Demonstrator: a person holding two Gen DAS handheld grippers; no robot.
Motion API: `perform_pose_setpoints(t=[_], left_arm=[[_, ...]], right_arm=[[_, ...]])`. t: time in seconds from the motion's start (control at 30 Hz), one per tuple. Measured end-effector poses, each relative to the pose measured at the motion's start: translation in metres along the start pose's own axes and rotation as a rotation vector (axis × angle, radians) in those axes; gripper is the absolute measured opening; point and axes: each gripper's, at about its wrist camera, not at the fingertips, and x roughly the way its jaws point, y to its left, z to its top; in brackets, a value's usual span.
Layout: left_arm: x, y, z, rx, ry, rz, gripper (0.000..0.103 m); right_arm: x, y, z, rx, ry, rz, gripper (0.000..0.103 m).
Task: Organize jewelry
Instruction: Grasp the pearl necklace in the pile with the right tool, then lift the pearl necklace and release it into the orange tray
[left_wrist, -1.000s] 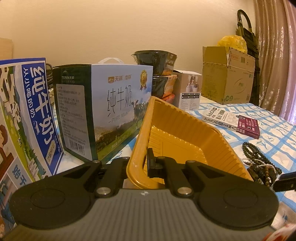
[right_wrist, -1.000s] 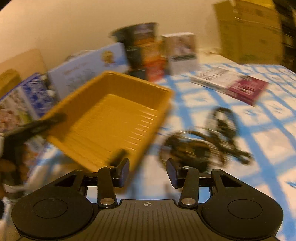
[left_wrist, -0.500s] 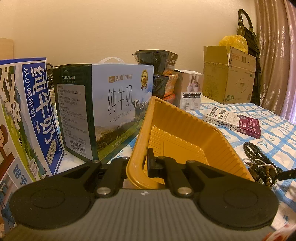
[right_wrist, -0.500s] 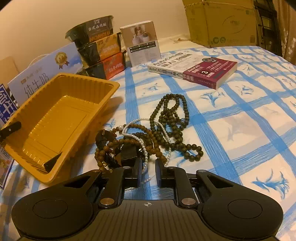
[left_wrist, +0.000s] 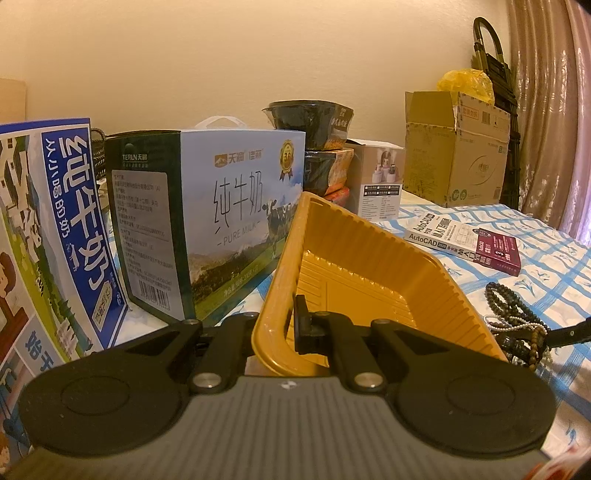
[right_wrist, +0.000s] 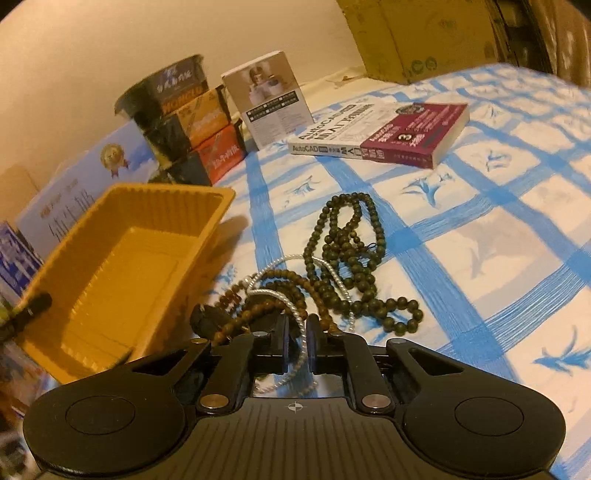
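My left gripper (left_wrist: 284, 321) is shut on the near rim of a yellow plastic tray (left_wrist: 354, 266) and holds it tilted. The tray also shows at the left of the right wrist view (right_wrist: 122, 266). My right gripper (right_wrist: 297, 332) is shut on a white pearl necklace (right_wrist: 295, 306) in a tangle with brown bead strings (right_wrist: 273, 291) and a dark green bead necklace (right_wrist: 343, 247) on the blue checked cloth. The tangle also shows at the right of the left wrist view (left_wrist: 517, 325), just right of the tray.
Milk cartons (left_wrist: 207, 221) stand left of the tray. Stacked noodle bowls (right_wrist: 181, 122), a small white box (right_wrist: 269, 99), an AutoCAD book (right_wrist: 384, 136) and a cardboard box (left_wrist: 454, 147) lie behind on the checked cloth (right_wrist: 480, 236).
My right gripper has come down onto the bead tangle and closed from open onto the pearl necklace, lifting the strands slightly. My left gripper has held the tray still.
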Motion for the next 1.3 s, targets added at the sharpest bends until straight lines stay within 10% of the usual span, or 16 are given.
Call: perform_pose_setpoints(t=[0.6,0.77,0.9,1.1,1.3], left_arm=[[0.001,0.0,0.0,0.002,-0.001,0.0,0.006],[0.001,0.0,0.0,0.002,-0.001,0.001,0.006],[0.001,0.0,0.001,0.0,0.0,0.003,0.006],[0.001,0.0,0.001,0.0,0.0,0.002,0.006],[0.001,0.0,0.001,-0.001,-0.001,0.003,0.006]], right_arm=[[-0.021,-0.004,0.019,-0.036,-0.037,0.054,0.001],[-0.001,-0.011,0.033,-0.024,0.022,0.072,0.048],[0.018,-0.009,0.038,-0.037,0.085,0.128,0.048],[0.036,0.0,0.037,-0.116,0.143,0.142,0.001],[0.023,0.006,0.038,-0.188,0.128,0.123,0.001]])
